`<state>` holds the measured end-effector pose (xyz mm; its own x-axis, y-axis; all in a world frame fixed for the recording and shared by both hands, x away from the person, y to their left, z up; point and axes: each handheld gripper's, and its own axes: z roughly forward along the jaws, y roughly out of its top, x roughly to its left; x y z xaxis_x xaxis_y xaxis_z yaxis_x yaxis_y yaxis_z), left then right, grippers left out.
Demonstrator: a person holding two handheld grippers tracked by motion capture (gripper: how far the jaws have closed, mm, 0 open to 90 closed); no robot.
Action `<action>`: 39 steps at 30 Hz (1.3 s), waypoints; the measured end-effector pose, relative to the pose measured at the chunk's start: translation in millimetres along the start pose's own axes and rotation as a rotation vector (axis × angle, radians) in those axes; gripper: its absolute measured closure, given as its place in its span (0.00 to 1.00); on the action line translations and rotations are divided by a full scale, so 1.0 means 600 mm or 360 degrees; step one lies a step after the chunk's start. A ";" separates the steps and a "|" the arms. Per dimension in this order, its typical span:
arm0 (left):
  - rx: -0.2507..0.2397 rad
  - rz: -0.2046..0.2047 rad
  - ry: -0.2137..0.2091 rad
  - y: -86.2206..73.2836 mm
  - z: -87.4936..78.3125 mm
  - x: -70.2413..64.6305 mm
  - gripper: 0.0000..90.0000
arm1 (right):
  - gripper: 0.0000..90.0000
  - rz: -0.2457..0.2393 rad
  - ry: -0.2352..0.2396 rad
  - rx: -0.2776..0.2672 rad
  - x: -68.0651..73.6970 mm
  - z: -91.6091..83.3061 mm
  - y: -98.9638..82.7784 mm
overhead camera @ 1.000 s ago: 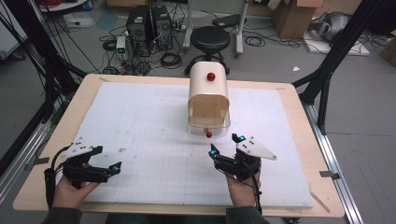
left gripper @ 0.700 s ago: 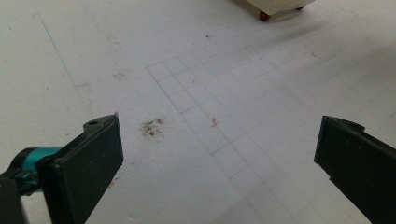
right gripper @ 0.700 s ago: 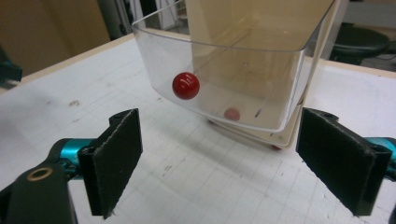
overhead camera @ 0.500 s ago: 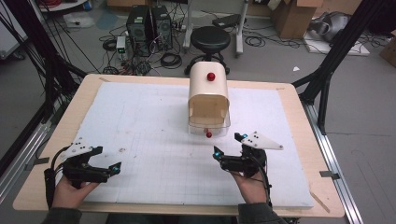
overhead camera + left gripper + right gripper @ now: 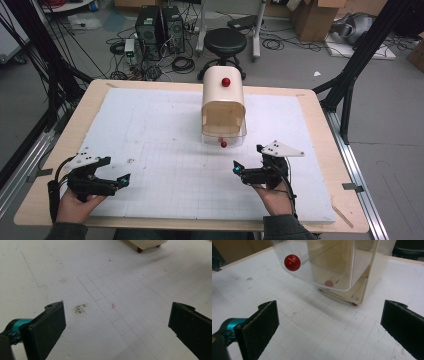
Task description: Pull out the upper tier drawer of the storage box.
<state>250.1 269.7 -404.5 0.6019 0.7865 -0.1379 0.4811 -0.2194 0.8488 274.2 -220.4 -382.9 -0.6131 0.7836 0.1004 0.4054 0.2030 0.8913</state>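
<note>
Counter (image 5: 310, 107): wooden-edged, topped with a white gridded sheet (image 5: 160, 130) that covers nearly all of it.
Cream box (image 5: 222, 102): my landmark, at the far middle of the sheet, rounded on top, with a clear curved front (image 5: 329, 262) facing me.
Red knob on top (image 5: 226, 82): sits on the box's crown.
Red knob on front (image 5: 292, 262): fixed to the clear front, low down, on the side facing me.
My left hand (image 5: 75, 205): near the counter's front edge, well apart from the box, down and to its left, wrist low.
My left hand-held gripper (image 5: 102, 180): released, jaws spread wide over bare sheet, nothing between them; it points toward the box's side.
My right hand (image 5: 272, 197): in front of the box and a little to its right.
My right hand-held gripper (image 5: 252, 175): released, jaws wide apart and holding nothing, near the box front but not touching it.
Smudge (image 5: 80, 308): dark mark on the sheet ahead of my left jaws.
Hard to make out: the box's inside is blurred by reflections; a dim reddish spot (image 5: 328, 283) shows through the clear front, and I cannot tell what it is.
Cut off: my left gripper view catches just the box's bottom corner (image 5: 147, 245) at the top edge.
</note>
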 end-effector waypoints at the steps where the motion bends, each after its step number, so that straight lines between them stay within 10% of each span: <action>1: 0.0000 0.0000 0.0000 0.000 0.000 0.000 0.02 | 0.01 -0.0006 -0.0003 0.0008 -0.002 0.000 -0.001; 39: -0.0001 -0.0014 -0.0019 -0.004 -0.005 0.003 0.02 | 0.01 0.0071 -0.0113 0.0088 -0.079 -0.038 -0.065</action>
<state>248.3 273.6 -405.5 0.6054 0.7814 -0.1515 0.4860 -0.2122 0.8478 271.9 -279.0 -412.1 -0.5448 0.8318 0.1060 0.4693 0.1977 0.8606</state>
